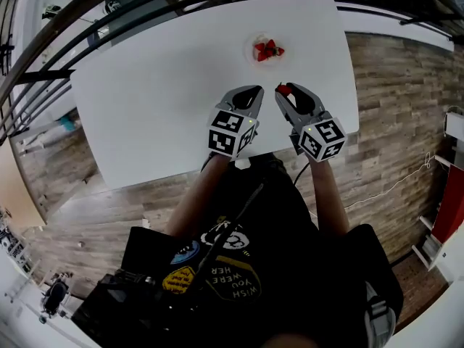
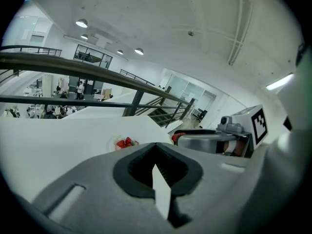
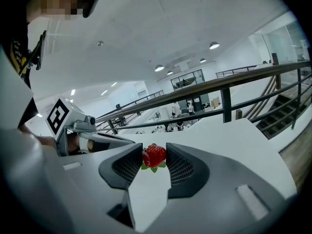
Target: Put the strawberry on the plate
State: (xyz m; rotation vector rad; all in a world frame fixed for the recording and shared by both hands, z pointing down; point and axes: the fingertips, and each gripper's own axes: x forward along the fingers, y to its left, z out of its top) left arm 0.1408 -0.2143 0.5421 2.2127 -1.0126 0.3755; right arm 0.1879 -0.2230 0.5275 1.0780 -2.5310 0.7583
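A small white plate (image 1: 254,55) lies at the far middle of the white table (image 1: 159,107), with strawberries (image 1: 267,50) on it. My right gripper (image 1: 284,90) hovers just short of the plate, shut on a red strawberry (image 1: 286,89). In the right gripper view the strawberry (image 3: 155,156) sits pinched between the two dark pads (image 3: 127,165) of the right gripper (image 3: 154,154). My left gripper (image 1: 254,93) is beside it to the left, its jaws together and holding nothing. The left gripper view shows the left gripper (image 2: 156,146), the plate (image 2: 113,144) ahead and the right gripper (image 2: 209,141) at the right.
The table's near edge (image 1: 217,167) runs just under both grippers, with wooden floor (image 1: 391,122) around it. A dark metal railing (image 1: 109,20) passes behind the table's far side. The person's dark shirt (image 1: 239,252) fills the lower head view.
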